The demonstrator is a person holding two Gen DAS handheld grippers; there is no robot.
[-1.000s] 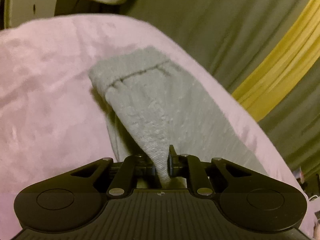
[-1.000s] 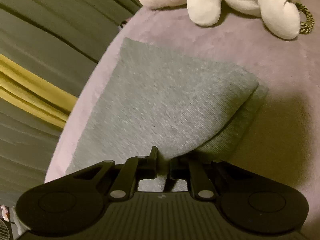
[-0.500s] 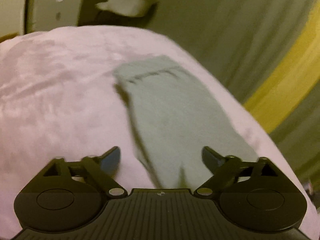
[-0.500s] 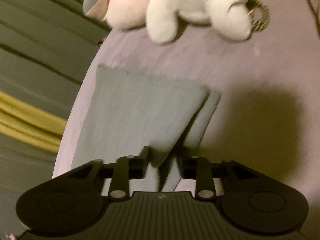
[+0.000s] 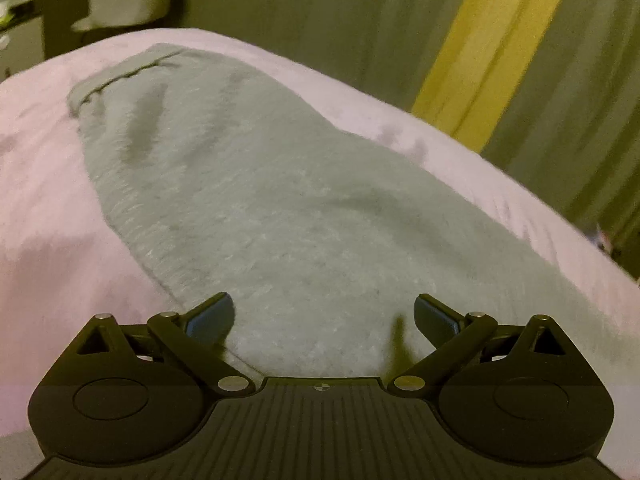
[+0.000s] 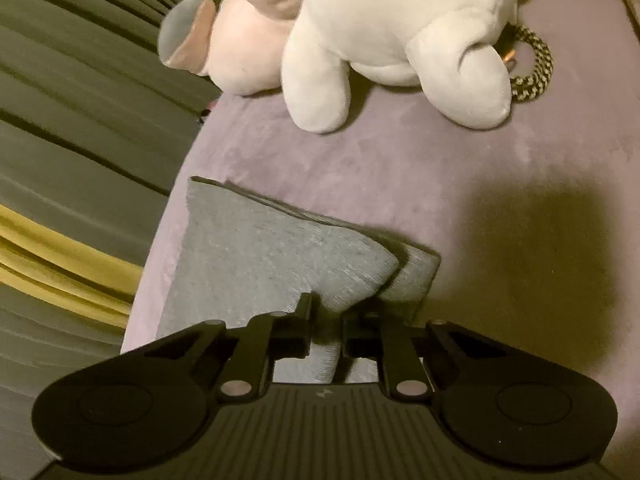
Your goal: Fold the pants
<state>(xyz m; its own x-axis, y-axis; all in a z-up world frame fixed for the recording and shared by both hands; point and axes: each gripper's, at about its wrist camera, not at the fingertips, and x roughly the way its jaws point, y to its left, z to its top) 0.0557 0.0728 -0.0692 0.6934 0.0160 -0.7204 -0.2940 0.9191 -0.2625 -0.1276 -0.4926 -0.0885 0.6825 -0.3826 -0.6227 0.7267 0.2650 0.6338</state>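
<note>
On the purple bed [image 6: 500,184], the gray pants [image 5: 280,208] lie flat under the left gripper [image 5: 323,316], jaws opening and empty, while the right gripper [image 6: 326,320] is closing on a bunched fold that might slip out and flop open.

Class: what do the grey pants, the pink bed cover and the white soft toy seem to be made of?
Pants: probably knitted jersey, matt; fine ribbed lines show.
Bed cover: looks like velvety fleece, with a soft patchy sheen.
Soft toy: likely short plush, smooth and stuffed.
</note>
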